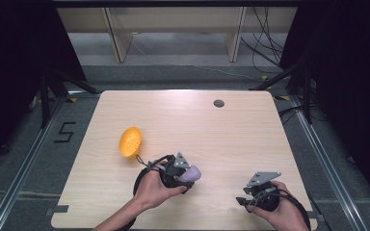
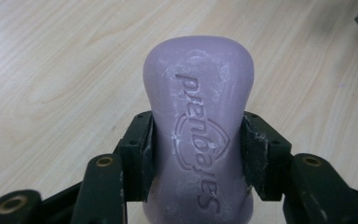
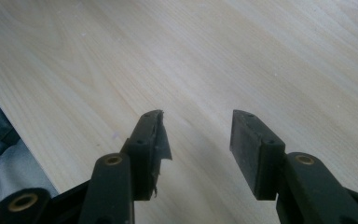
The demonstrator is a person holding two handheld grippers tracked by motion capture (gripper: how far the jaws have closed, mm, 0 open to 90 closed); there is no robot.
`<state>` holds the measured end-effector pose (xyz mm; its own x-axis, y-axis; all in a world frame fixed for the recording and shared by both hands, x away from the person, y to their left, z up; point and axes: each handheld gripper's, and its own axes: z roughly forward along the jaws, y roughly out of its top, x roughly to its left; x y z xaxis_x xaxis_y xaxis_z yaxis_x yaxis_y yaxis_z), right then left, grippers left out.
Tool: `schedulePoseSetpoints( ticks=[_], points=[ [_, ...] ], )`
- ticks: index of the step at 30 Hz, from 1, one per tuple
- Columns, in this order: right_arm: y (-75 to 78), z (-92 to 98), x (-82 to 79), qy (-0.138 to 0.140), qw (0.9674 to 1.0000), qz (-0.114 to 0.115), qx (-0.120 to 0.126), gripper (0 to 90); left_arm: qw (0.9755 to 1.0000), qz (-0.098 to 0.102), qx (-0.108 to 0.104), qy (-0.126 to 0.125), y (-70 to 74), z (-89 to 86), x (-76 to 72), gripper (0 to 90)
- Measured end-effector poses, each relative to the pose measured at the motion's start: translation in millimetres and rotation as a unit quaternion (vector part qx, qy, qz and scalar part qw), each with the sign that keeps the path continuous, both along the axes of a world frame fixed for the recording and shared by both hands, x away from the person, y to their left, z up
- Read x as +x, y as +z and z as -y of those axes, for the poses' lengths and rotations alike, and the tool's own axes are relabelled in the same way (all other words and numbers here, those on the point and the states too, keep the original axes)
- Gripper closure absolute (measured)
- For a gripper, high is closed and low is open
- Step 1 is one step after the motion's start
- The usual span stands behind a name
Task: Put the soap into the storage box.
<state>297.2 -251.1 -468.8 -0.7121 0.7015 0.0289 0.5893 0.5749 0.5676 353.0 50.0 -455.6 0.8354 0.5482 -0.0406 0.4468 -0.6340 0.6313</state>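
A person sits at a light wooden tabletop [image 1: 183, 120] and holds a tool with two black jaws in each hand. The left gripper [image 1: 189, 174] is near the middle of the front part of the tabletop, and its jaws are pinching a purple bar of soap [image 1: 191, 173]. In the left gripper view the soap [image 2: 199, 126] sticks up between the two black pads [image 2: 148, 154], which press on both of its sides. The soap has letters pressed into its top and some white scuff marks. It is held a little above the wood. A yellow soap dish [image 1: 130, 141] lies on the tabletop to the left of the soap and a bit farther away, not touching it. The dish has small holes inside. The right gripper [image 1: 244, 201] is near the front right corner of the tabletop, well apart from the soap. In the right gripper view its jaws are spread with bare wood between them, and they hold nothing [image 3: 198, 140]. A small round grey cap [image 1: 218, 103] sits in the tabletop near the far edge
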Motion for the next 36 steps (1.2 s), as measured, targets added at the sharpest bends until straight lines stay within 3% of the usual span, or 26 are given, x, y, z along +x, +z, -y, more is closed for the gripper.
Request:
schedulePoseSetpoints(
  ticks=[3, 5, 6, 12, 14, 16, 26, 27, 28, 30, 31, 36],
  points=[
    [1.9, -0.1, -1.5, -0.01, 0.9999, -0.013, 0.0, 53.9, 0.9999, -0.004, 0.0, 0.011, 1.5, -2.8, -1.2, 49.3],
    [1.9, -0.1, -1.3, -0.01, 0.9999, -0.013, 0.0, 53.9, 0.9999, -0.004, 0.0, 0.017, 2.1, -7.1, -1.5, 49.3],
    [2.1, 0.4, -0.5, -0.006, 0.9999, -0.01, -0.002, 53.9, 0.9995, -0.007, -0.01, 0.03, 0.7, -8.2, -2.4, 49.3],
    [1.4, 0.0, -0.2, -0.012, 0.9999, -0.002, 0.005, 53.5, 0.9986, -0.017, -0.022, 0.045, 0.3, -18.1, -3.3, 49.3],
    [1.4, -0.1, 0.0, -0.012, 0.9999, -0.001, 0.008, 53.3, 0.9985, -0.018, -0.017, 0.049, 1.3, -21.3, -3.5, 49.3],
    [3.6, 0.1, -0.5, -0.015, 0.9998, -0.011, 0.006, 53.1, 0.998, -0.015, -0.025, 0.057, 1.4, -24.5, -4.2, 49.3],
    [1.8, 0.4, 0.5, -0.015, 0.9998, 0.002, 0.012, 52.7, 0.9964, -0.016, -0.029, 0.078, 3.5, -39.0, -5.0, 49.3],
    [3.6, 1.0, 0.6, -0.013, 0.9999, -0.005, 0.007, 52.7, 0.9958, -0.023, -0.033, 0.083, 3.7, -39.3, -5.5, 49.3],
    [3.5, 0.8, 0.6, -0.013, 0.9999, -0.005, 0.007, 52.7, 0.9967, -0.019, -0.023, 0.075, 4.6, -41.0, -5.0, 49.4],
    [3.5, 0.8, 0.6, -0.014, 0.9999, -0.005, 0.007, 52.8, 0.9957, -0.018, -0.033, 0.085, 4.0, -41.4, -5.7, 49.3],
    [3.6, 0.9, 0.6, -0.013, 0.9999, -0.006, 0.007, 52.7, 0.9958, -0.02, -0.024, 0.086, 5.0, -42.9, -5.4, 49.3],
    [3.8, 1.0, 0.6, -0.014, 0.9999, -0.005, 0.009, 52.8, 0.9945, -0.013, -0.034, 0.098, 4.6, -45.0, -6.2, 49.3]
  ],
)
